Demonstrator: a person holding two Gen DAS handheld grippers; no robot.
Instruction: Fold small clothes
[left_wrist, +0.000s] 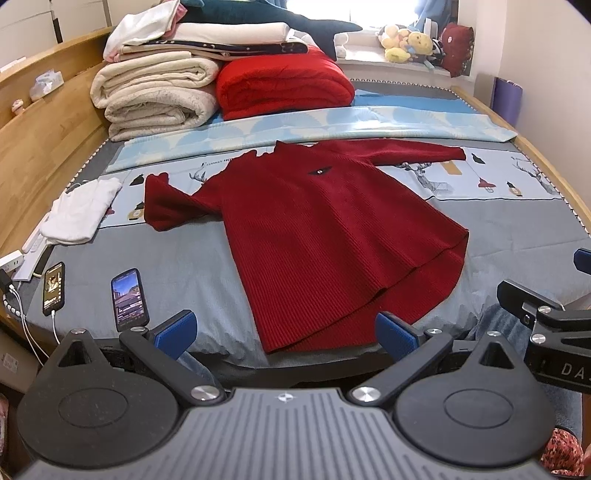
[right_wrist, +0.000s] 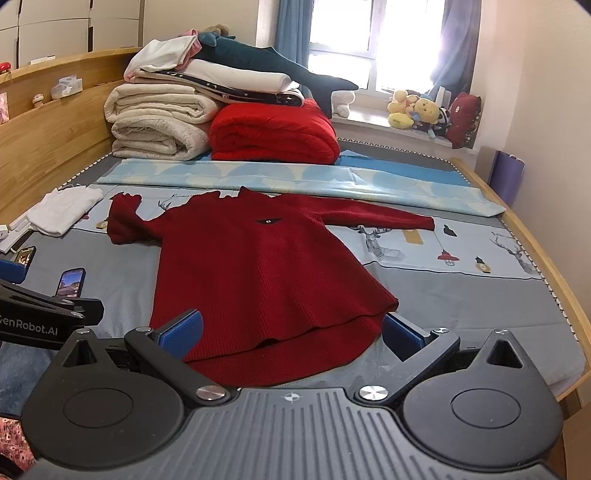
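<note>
Red sweater (left_wrist: 325, 229) lies flat on the bed (left_wrist: 517, 243), unfolded; I hold both jaws apart and empty, every fold still ahead.

A dark red ribbed knit sweater (left_wrist: 325, 229) lies spread flat, front up, on the bed (left_wrist: 517, 236), just ahead of the left claw (left_wrist: 284, 332) and the right claw (right_wrist: 291, 332). Its curved hem is the part nearest them; the neck points away. One sleeve stretches out straight to the right, the other bends short to the left. A small dark emblem sits on the chest.
</note>
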